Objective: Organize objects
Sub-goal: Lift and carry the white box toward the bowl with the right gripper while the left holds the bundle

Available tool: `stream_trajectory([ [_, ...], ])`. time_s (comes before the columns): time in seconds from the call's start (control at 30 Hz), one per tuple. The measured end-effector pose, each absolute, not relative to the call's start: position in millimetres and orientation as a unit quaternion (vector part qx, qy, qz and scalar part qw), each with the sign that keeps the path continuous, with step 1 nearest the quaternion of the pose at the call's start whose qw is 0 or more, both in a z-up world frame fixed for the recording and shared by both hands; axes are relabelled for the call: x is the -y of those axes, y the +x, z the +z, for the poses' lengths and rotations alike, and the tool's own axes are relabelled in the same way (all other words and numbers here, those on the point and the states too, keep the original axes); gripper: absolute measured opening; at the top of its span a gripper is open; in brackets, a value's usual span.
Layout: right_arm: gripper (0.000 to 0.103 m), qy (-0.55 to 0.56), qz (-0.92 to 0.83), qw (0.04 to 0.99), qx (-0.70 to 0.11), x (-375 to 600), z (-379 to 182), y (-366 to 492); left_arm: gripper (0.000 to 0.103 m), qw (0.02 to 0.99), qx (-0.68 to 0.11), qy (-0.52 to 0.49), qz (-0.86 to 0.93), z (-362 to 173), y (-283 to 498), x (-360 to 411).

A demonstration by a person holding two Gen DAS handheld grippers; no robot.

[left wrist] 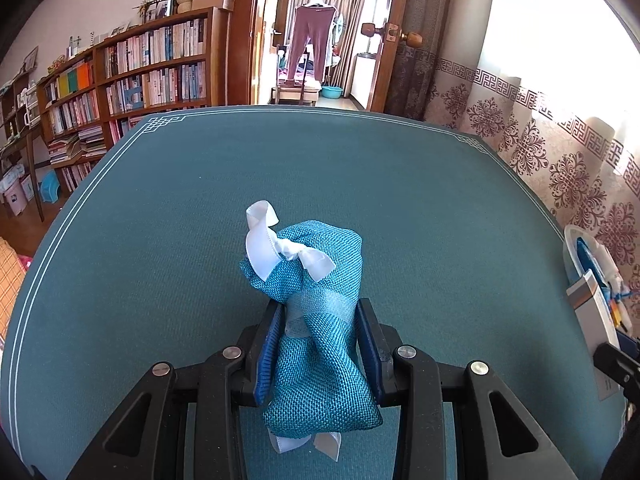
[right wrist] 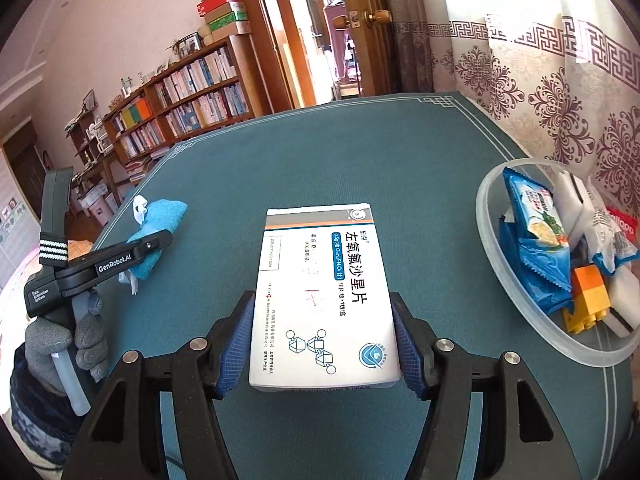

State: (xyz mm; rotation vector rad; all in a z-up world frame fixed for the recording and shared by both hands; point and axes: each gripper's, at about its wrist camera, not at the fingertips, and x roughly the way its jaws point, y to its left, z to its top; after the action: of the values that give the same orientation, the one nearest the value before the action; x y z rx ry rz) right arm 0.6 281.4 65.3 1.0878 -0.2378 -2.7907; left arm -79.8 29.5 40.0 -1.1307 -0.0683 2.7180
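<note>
1. Teal woven pouch (left wrist: 316, 320) with white ribbon (left wrist: 264, 240) sits clamped between the pads of the left tool (left wrist: 318, 344), held above the desk (left wrist: 440, 200); not yet put away.
2. White medicine box (right wrist: 324, 300) with Chinese print is pinched at its near end by the right tool (right wrist: 324, 344), pads pressing both long sides; seems lifted off the desk, hard to confirm.
3. Clear round bin (right wrist: 492, 216) stands at the desk's right edge, just right of the box; it already holds blue snack packets (right wrist: 532, 248), an orange-yellow block toy (right wrist: 588, 296) and white items. That part looks done.
4. Left to do, as I judge: both held items go into the bin; box is nearer.
5. Rest of the visible desk shows no other loose objects.
6. Gloved hand (right wrist: 60, 340) grips the left tool's handle.
</note>
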Motion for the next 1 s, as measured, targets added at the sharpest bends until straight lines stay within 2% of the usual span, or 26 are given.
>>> stream_trajectory([
  [1.0, 0.065, 0.292, -0.942, -0.101, 0.130, -443.2, 102.9, 18.5, 0.038, 0.207, -0.024, -0.388, 0.898, 54.6, -45.0, -135.6],
])
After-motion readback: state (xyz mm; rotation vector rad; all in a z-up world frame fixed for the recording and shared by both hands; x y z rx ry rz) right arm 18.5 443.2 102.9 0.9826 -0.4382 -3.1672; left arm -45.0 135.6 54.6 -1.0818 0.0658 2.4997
